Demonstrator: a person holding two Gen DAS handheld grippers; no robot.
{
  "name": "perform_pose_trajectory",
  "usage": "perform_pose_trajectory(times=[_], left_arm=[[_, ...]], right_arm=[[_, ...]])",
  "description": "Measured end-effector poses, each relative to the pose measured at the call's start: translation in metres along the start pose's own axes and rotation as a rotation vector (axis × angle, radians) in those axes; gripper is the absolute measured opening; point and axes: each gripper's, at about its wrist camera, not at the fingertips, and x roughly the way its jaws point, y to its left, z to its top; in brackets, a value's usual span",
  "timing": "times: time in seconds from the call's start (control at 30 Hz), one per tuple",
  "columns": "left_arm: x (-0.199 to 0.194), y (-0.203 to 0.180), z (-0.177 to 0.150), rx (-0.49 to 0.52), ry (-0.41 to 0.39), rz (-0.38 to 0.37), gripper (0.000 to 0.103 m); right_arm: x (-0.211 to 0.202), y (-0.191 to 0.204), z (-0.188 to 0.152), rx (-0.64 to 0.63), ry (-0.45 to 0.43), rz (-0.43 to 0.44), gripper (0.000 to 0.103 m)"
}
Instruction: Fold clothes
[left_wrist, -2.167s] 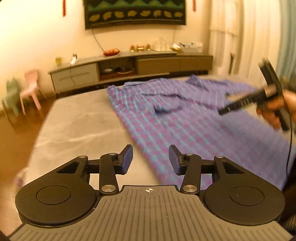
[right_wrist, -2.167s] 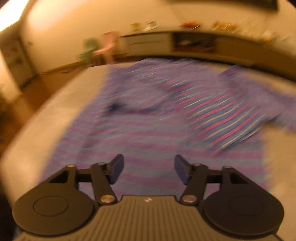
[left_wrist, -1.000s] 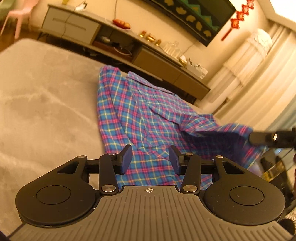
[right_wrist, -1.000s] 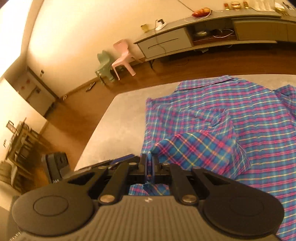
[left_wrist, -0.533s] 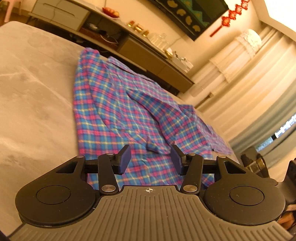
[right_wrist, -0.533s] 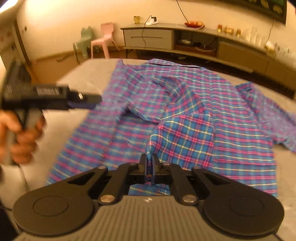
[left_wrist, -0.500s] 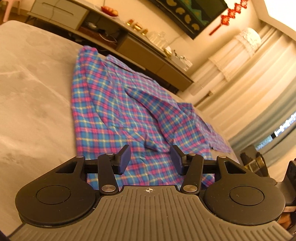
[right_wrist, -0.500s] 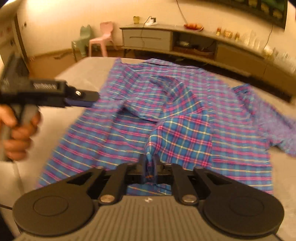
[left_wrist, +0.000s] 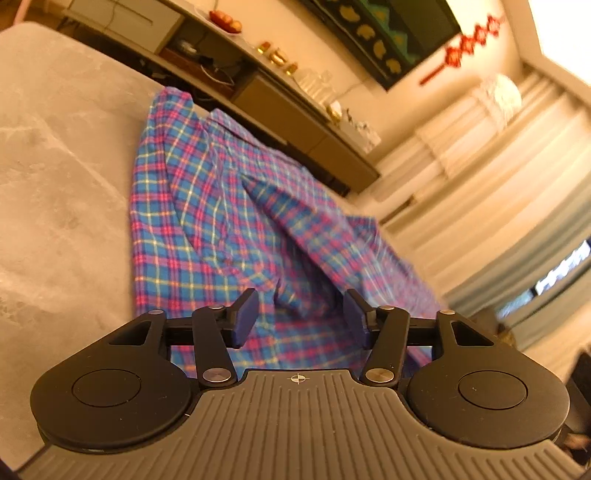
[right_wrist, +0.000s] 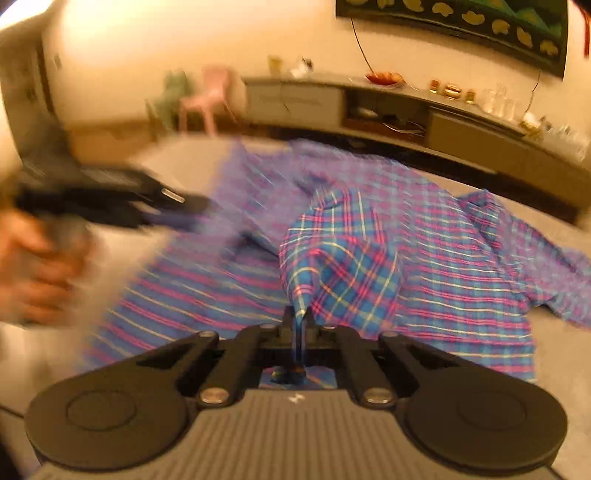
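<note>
A blue, pink and yellow plaid shirt (left_wrist: 192, 206) lies spread on a grey bed (left_wrist: 55, 184). My left gripper (left_wrist: 299, 317) hovers low over the shirt's near edge. Its jaws are opening, and a raised fold of cloth shows between them without the pads pressing on it. My right gripper (right_wrist: 299, 321) is shut on a pinched fold of the shirt (right_wrist: 424, 251), which rises in a tent from the fingertips. In the right wrist view the left gripper (right_wrist: 177, 210) appears blurred at the left, held by a hand (right_wrist: 33, 266).
A long low TV cabinet (right_wrist: 406, 107) with small items runs behind the bed (right_wrist: 554, 236); it also shows in the left wrist view (left_wrist: 280, 107). A pink chair (right_wrist: 207, 96) and a green one stand at the back left. Pale curtains (left_wrist: 480, 184) hang at the right.
The left jaws have spread wider and that view has rolled slightly. The right gripper has carried its pinched fold across the shirt, nearer to the left gripper.
</note>
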Motion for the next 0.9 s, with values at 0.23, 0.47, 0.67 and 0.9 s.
perform_pose_trajectory(times=[0.23,0.47,0.67,0.9], left_arm=[[0.004,0.007,0.008,-0.113,-0.042,-0.084,0.070],[0.014,0.006,0.009,-0.112,-0.036,-0.138,0.072],[0.017,0.013,0.015,-0.070,-0.032,0.003,0.065],[0.037,0.006,0.018,0.112,0.003,0.310,0.039]], right_arm=[[-0.035,0.029,-0.018,0.092,0.023,0.249,0.002],[-0.008,0.053,-0.046,0.079,0.128,0.298,0.002],[0.012,0.077,-0.070,0.023,0.239,0.326,0.002],[0.010,0.083,-0.081,-0.046,0.310,0.314,0.011]])
